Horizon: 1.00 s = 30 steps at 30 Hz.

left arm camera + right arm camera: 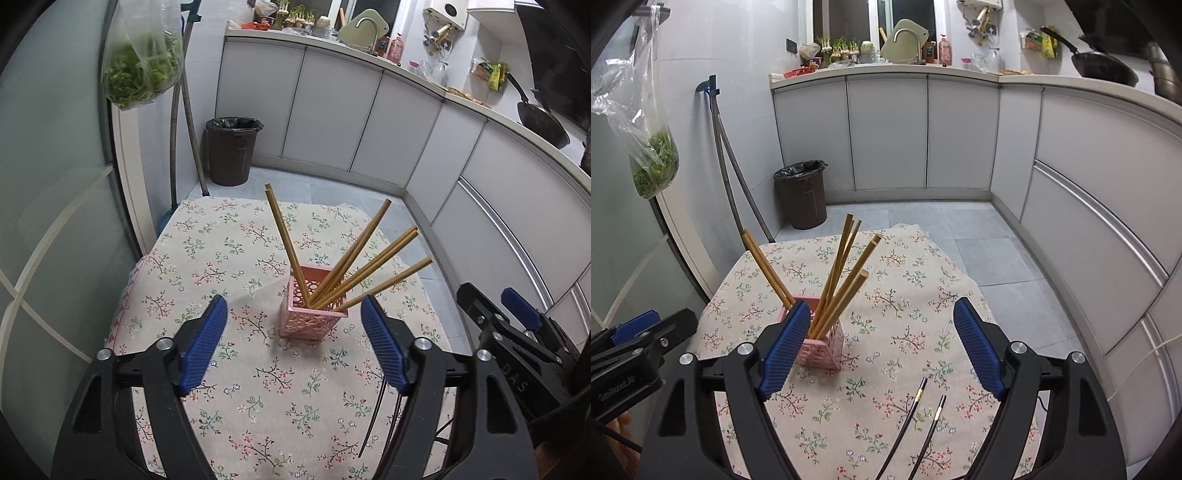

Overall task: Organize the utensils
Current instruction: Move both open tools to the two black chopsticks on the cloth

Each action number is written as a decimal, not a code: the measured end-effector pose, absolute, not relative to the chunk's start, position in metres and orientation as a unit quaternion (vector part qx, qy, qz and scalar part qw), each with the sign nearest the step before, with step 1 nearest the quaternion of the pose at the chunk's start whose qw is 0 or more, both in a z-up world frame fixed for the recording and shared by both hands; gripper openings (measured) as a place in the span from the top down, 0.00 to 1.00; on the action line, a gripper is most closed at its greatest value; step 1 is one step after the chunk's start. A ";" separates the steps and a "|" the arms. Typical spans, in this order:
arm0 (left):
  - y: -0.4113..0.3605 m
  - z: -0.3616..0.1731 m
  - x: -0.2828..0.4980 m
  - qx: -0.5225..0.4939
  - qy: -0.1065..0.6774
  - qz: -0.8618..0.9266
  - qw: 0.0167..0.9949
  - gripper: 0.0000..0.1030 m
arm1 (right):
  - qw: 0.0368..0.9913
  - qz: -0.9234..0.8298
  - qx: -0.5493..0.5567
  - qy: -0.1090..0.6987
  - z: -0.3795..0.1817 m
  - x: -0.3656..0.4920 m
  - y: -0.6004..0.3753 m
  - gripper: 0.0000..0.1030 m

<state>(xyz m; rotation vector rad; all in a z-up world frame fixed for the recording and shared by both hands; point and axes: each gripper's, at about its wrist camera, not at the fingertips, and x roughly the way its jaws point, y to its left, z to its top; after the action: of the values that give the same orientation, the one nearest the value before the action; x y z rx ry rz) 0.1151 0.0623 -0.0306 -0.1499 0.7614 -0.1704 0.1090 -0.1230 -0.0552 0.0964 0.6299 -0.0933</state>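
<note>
Both grippers, left [294,308] and right [880,314], gape wide, holding nothing. Pink holder [313,311] mid-bench has wooden chopsticks [364,258] fanning out. Two black chopsticks [911,421] lie near it. Bin [232,150] beyond.

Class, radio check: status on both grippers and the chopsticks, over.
Left gripper open, empty. Right gripper open, empty. Wooden chopsticks in pink holder; black chopsticks lying on tablecloth. Nothing blocking.

We see the right gripper [882,343] spread wide above the floral tablecloth [916,295]. Wooden chopsticks [846,273] stand in the pink holder [827,350]; two black chopsticks [912,417] lie nearer us.
</note>
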 end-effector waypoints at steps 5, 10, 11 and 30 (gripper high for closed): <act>0.053 -0.038 0.115 -0.059 0.380 -0.087 0.919 0.22 | 0.943 -0.039 0.077 0.321 -0.059 0.090 -0.141 0.20; 0.041 -0.046 0.116 -0.045 0.391 -0.093 0.914 0.18 | 0.934 -0.030 0.108 0.340 -0.068 0.065 -0.165 0.13; 0.038 -0.047 0.117 -0.042 0.394 -0.095 0.913 0.16 | 0.932 -0.033 0.109 0.343 -0.069 0.058 -0.171 0.13; -0.041 -0.111 0.126 0.044 0.483 -0.147 0.862 0.12 | 0.927 -0.199 0.048 0.313 -0.060 -0.018 -0.264 0.06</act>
<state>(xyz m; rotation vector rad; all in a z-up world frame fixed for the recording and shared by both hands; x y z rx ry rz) 0.1265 -0.0410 -0.1113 0.0918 1.0130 -0.3078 -0.0178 -0.2639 -0.0599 0.0984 0.6422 -0.4073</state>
